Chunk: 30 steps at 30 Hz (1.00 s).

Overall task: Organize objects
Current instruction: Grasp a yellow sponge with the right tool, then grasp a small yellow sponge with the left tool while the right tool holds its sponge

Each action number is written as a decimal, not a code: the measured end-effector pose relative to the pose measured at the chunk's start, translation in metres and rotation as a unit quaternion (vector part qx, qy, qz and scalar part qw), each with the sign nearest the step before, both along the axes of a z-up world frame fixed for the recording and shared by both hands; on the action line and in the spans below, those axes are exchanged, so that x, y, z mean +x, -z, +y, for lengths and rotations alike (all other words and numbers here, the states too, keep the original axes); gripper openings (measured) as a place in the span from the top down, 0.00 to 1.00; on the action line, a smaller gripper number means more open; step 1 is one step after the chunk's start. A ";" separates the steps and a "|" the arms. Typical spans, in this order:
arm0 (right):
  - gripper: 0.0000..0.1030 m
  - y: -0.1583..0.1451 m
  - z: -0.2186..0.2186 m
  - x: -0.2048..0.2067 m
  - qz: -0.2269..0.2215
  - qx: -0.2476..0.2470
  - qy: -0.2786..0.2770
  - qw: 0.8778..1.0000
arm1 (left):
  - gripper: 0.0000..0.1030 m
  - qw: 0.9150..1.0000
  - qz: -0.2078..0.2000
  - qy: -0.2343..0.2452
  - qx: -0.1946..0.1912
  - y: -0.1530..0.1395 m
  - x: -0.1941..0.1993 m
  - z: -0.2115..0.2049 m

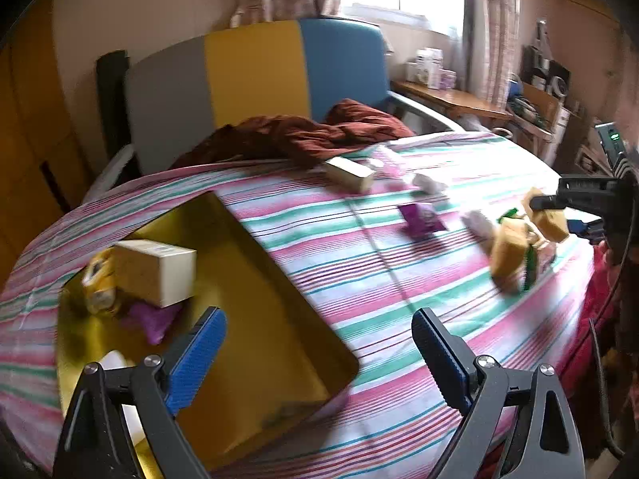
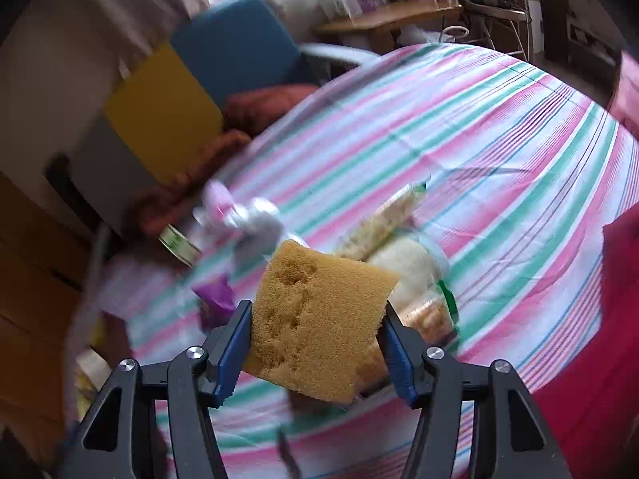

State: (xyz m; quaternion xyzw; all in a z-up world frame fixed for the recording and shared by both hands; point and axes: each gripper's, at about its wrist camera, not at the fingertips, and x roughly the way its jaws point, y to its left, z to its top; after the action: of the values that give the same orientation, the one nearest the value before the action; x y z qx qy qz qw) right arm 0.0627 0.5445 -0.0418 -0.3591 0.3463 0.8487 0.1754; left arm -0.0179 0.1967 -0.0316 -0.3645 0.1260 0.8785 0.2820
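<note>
My right tongs (image 2: 315,343) pinch the yellow sponge (image 2: 319,319), lifted above the striped bed (image 2: 499,139). My left tongs (image 1: 319,355) hang open over the gold tray (image 1: 259,279). I'd carry the sponge leftward to that tray, squeezing gently so it won't spring free.

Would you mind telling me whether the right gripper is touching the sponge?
Touching. In the right wrist view, both blue pads of the right gripper press against the sides of the sponge, holding it above the striped sheet.
</note>
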 end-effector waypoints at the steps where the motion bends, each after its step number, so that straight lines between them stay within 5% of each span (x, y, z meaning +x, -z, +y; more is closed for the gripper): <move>1: 0.41 -0.002 0.002 0.005 0.020 -0.005 0.006 1.000 | 0.08 1.000 -0.004 0.009 0.002 0.001 0.000 0.006; 15: 0.41 -0.016 0.008 0.023 0.134 -0.031 0.004 0.990 | 0.11 0.993 -0.081 0.083 0.028 0.016 -0.013 0.097; 30: 0.40 -0.010 0.020 0.031 0.172 -0.066 0.018 0.983 | 0.15 0.973 -0.147 0.176 0.030 0.031 -0.023 0.215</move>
State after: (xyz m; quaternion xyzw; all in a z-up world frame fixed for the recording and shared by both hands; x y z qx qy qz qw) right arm 0.0933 0.5647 -0.0316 -0.2120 0.4330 0.8699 0.1040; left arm -0.0404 0.4120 -0.0627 -0.4531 0.1187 0.7555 0.4580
